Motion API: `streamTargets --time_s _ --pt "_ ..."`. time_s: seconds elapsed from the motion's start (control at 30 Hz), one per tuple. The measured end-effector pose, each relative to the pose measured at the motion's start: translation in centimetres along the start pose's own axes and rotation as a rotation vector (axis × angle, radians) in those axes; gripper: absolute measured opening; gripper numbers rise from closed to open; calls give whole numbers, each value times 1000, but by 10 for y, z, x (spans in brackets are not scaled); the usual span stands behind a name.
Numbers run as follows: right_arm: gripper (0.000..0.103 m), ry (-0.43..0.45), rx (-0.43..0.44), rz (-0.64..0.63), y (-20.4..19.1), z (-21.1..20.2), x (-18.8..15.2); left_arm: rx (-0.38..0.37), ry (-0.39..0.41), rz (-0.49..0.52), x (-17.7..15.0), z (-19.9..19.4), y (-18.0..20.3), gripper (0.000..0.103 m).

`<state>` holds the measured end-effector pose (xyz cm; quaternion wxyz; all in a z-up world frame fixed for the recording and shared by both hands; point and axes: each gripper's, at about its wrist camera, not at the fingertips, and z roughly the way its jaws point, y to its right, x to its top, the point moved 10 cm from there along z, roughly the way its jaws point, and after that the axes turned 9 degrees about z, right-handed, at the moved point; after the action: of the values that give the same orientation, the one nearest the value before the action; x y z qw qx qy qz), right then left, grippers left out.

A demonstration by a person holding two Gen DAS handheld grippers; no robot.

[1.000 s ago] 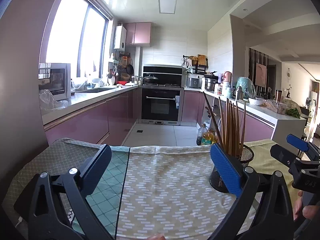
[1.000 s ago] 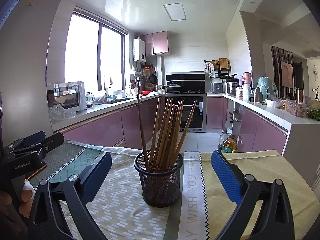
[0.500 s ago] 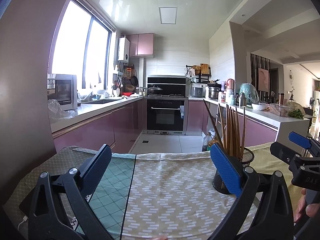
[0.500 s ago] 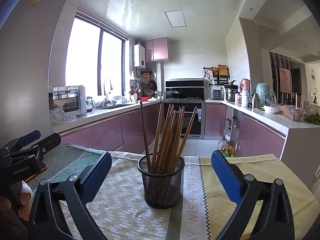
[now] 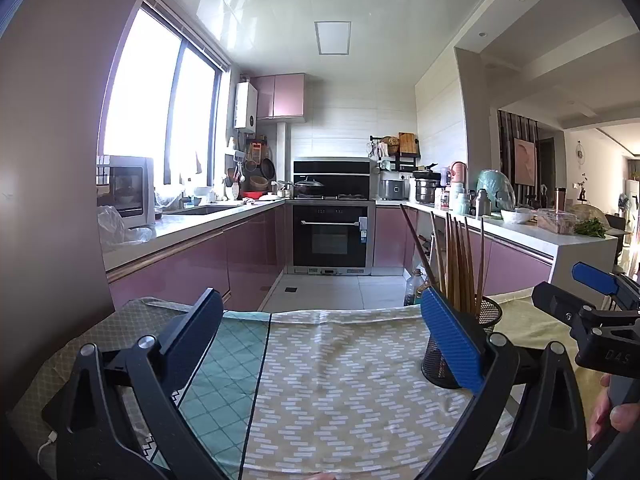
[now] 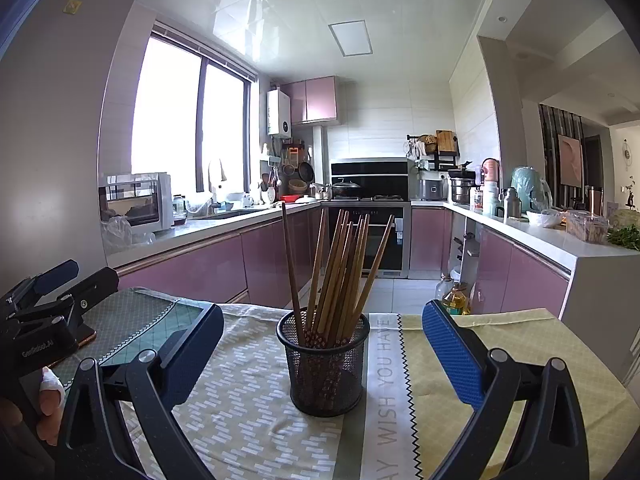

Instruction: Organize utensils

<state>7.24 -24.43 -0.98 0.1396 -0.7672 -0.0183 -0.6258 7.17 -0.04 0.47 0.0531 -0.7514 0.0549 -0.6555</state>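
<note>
Rt tongs (image 6: pixel 322 354) are hanging wide apart above the worktop (image 6: pixel 520 344), gripping nothing. A black mesh holder (image 6: pixel 323 364) is sitting at 12 o'clock dead between the two blue pads (image 6: pixel 454 356), touching neither. The holder is standing upright on a patterned cloth (image 6: pixel 248 392), just beside a strip lettered "WISH YOU HAVE" (image 6: pixel 386 384). Wooden chopsticks (image 6: pixel 340 272) are standing inside the holder, fanning out, one leaning off toward 11 o'clock apart from the bunch.

Lt tongs (image 5: pixel 320 332) are also spreading wide, empty, w/ only bare cloth (image 5: pixel 340 368) showing between the pads. From the lt wrist view the mesh holder (image 5: pixel 490 312) is sitting at 2 o'clock, partly hidden behind the rt-side blue pad (image 5: pixel 450 340); chopsticks (image 5: pixel 456 256) are rising above it. A teal diamond-print cloth (image 5: pixel 228 356) is lying at 10 o'clock, its edge meeting the beige one.

Each rig is showing in the other's view: rt tongs (image 5: pixel 576 292) at 3 o'clock in the lt view, lt tongs (image 6: pixel 60 280) at 9 o'clock in the rt view, a hand (image 6: pixel 44 404) w/ a bandaged finger gripping the handle.

Bkgd: pink-fronted kitchen cabinets (image 6: pixel 192 268), an oven (image 5: pixel 330 236) at 12 o'clock, oil bottles (image 6: pixel 452 296) standing on the floor beyond the worktop edge.
</note>
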Motion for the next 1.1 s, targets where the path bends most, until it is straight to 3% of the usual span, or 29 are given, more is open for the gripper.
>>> streamTargets --time_s 1.1 --pt "96 11 1 11 -3 1 5 2 2 -5 -2 -1 1 97"
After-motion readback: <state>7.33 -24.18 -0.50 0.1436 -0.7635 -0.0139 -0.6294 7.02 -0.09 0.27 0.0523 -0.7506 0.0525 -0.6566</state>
